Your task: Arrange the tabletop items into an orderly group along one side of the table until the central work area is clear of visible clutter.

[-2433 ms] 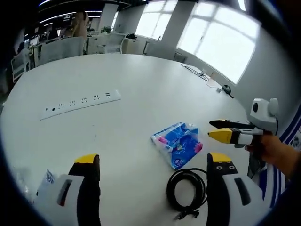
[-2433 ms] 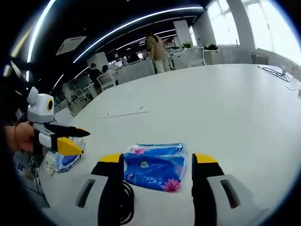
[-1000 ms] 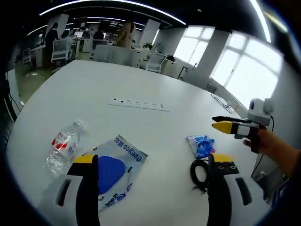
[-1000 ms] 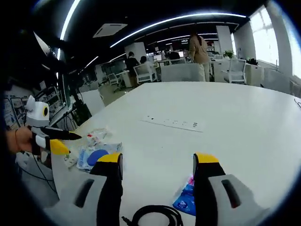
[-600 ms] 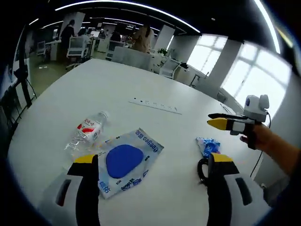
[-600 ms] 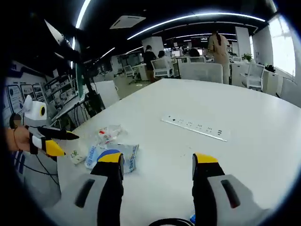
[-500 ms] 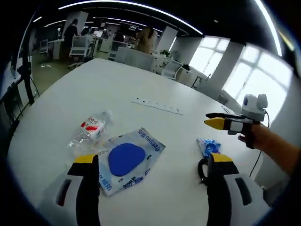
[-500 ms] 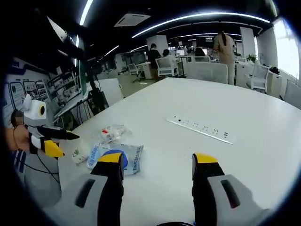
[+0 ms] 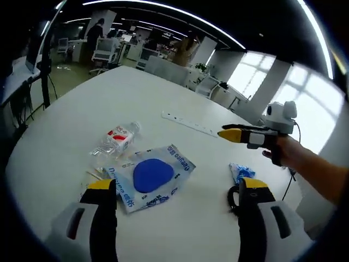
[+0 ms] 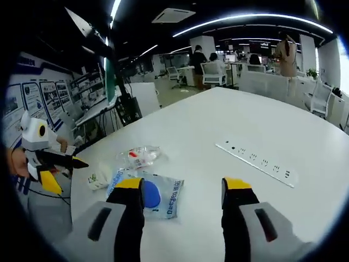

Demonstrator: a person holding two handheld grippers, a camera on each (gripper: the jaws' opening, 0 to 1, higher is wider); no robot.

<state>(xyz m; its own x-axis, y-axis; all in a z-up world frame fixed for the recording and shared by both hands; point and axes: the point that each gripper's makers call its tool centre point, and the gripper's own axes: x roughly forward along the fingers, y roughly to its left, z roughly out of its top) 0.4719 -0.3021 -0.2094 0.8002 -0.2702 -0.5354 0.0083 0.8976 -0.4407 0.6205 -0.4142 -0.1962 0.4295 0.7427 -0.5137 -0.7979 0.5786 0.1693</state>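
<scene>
Both grippers held above the white table [image 9: 65, 131], jaws apart, nothing held.

Left gripper [image 9: 172, 191] released; lower centre of its view, a white packet [image 9: 150, 180] with a blue oval, its writing too blurred to read. A plastic bottle [image 9: 115, 141] with a red-and-white label lies just up-left. Blue tissue pack [image 9: 240, 172] and black cable [image 9: 233, 197] sit lower right. Power strip [image 9: 188, 123] further back. Right gripper [image 10: 182, 188] released; the packet [image 10: 155, 199] reads "Deeyeo".
</scene>
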